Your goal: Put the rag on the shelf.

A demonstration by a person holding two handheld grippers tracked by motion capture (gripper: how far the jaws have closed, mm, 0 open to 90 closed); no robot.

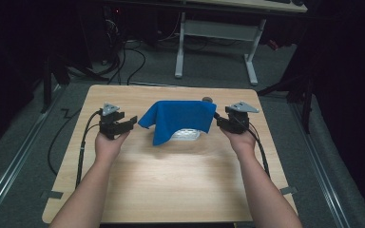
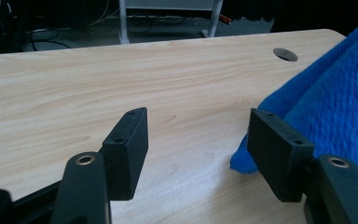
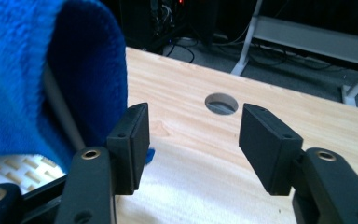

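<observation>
High view shows a blue cloth (image 1: pixel 180 118) draped over a pale slotted basket (image 1: pixel 187 134) at the middle of the table (image 1: pixel 171 185), lying between the two tools. The left tool (image 1: pixel 132 120) sits just beside the cloth's left corner, released, jaws wide with nothing between them; in the left gripper view the cloth's hanging corner (image 2: pixel 326 107) lies just behind and beside one jaw, apart from the pads. The right tool (image 1: pixel 217 118) is at the cloth's right edge, likewise released; in the right gripper view the fabric (image 3: pixel 42 70) hangs beside and behind one jaw, and a little blue peeks out past it, but the gap between the jaws is empty.

The cloth looks like soft terry: light, limp, not fragile, and rough enough that pads should not slip on it. It will sag and fold wherever it is unsupported, so I would judge the two outer corners or side hems nearest each tool the best places to pinch, taking a single layer clear of the basket.

The basket under it, seen as white slats (image 3: pixel 9 170) below the fabric, seems light and could be dragged along. A round cable hole (image 3: pixel 221 103) in the table lies ahead of the right tool, out of the way. Beyond the far edge stand a white desk frame (image 1: pixel 216 33) and floor cables (image 1: pixel 128 57), well apart.
</observation>
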